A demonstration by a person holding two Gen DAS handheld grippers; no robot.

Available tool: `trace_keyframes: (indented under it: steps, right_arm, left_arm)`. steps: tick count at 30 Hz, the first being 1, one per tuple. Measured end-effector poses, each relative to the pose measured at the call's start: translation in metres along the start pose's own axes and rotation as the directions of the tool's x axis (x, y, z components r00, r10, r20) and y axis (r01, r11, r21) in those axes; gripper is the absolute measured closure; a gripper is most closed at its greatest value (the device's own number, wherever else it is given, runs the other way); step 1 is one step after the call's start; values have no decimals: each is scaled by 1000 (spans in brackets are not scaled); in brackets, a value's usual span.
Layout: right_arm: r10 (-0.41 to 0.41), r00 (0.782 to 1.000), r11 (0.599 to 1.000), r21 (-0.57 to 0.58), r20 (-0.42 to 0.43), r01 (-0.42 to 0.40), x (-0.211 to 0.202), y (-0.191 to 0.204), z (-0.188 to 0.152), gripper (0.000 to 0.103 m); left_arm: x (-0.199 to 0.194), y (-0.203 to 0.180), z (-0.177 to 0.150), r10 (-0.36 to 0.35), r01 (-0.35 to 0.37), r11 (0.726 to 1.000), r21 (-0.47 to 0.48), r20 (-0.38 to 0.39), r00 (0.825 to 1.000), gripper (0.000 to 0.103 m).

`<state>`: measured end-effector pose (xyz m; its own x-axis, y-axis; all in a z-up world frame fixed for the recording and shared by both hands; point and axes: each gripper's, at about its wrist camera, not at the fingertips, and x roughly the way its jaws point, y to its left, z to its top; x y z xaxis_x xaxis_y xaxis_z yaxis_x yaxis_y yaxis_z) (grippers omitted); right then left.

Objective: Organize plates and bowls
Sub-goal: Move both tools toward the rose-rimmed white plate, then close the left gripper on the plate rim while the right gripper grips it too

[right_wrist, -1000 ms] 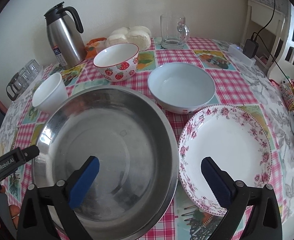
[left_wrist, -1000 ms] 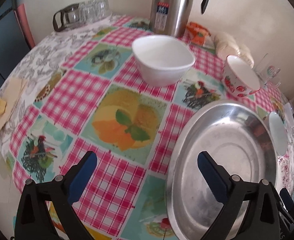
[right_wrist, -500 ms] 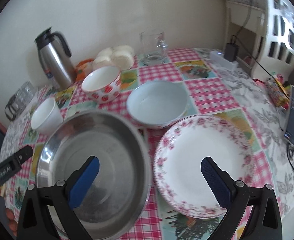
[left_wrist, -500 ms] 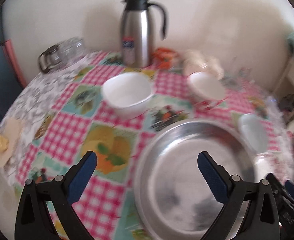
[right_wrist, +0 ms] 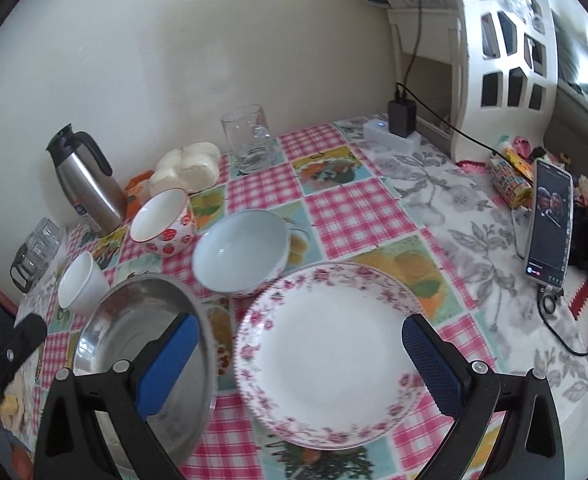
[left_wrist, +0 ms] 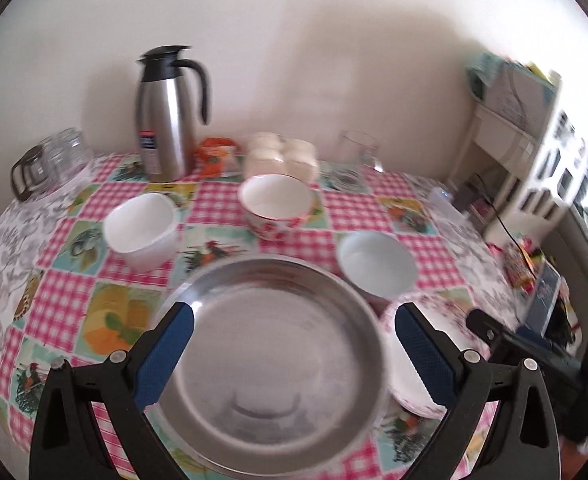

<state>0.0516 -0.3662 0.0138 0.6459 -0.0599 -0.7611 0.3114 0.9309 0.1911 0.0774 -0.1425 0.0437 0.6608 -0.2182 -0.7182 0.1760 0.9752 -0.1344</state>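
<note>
I hold both grippers wide apart and empty — the left gripper (left_wrist: 294,344) hovers over the steel pan (left_wrist: 278,364), the right gripper (right_wrist: 299,346) over the floral plate (right_wrist: 329,356) just beside it. Behind sit the pale blue bowl (right_wrist: 241,250), strawberry bowl (right_wrist: 162,222) and white cup (right_wrist: 81,283) — all on the checked tablecloth (right_wrist: 353,216).

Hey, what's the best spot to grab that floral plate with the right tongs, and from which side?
Take the floral plate by its raised rim at the near edge, coming in low from the front. The far rim sits close to the light blue bowl and the left rim near the steel pan, so the near side looks freest.
</note>
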Motion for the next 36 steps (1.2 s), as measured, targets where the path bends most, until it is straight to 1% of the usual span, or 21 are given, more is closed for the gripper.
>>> trace_keyframes:
  steps: [3,7,8,11,14,17,20,23,27,30,33,36]
  right_arm:
    - [21,1000,1000,10,4,-21,-2,-20,3,0]
    - [9,1000,1000,-17,7,-9,-4,-43,7,0]
    - [10,1000,1000,-21,5,-10,-4,-49,7,0]
    - [24,1000,999,-21,-6,-24,-4,-67,10,0]
    - [52,999,999,7,-13,-52,-2,-87,14,0]
    - [44,999,999,6,-12,-44,0,-103,16,0]
    - [35,999,999,-9,-6,-35,2,-116,19,0]
    - [50,999,999,-14,-21,-51,8,-129,20,0]
    - [64,997,998,-3,-45,-64,17,-140,17,0]
    - [91,992,996,5,-83,-91,29,-144,12,0]
    - [108,986,994,15,-124,-107,42,-147,6,0]
    - [116,981,993,24,-155,-114,53,-148,1,0]
  left_arm:
    - [3,-23,-6,-51,52,998,38,-25,998,2]
    - [6,-49,-13,-101,104,993,58,-58,993,2]
    - [7,-56,-15,-124,129,990,60,-73,990,2]
    - [10,-71,-18,-187,193,980,47,-102,977,2]
    - [10,-85,-23,-216,220,975,40,-96,972,2]
    - [16,-92,-26,-261,263,965,9,-103,960,2]
    - [22,-98,-28,-284,285,958,-5,-115,952,2]
    - [28,-109,-32,-292,294,956,-1,-128,948,2]
    - [42,-126,-43,-284,293,956,9,-216,934,2]
    - [56,-134,-54,-252,262,965,-6,-294,922,2]
    - [69,-135,-65,-239,238,970,-46,-360,902,2]
    - [78,-135,-74,-210,205,977,-56,-394,895,2]
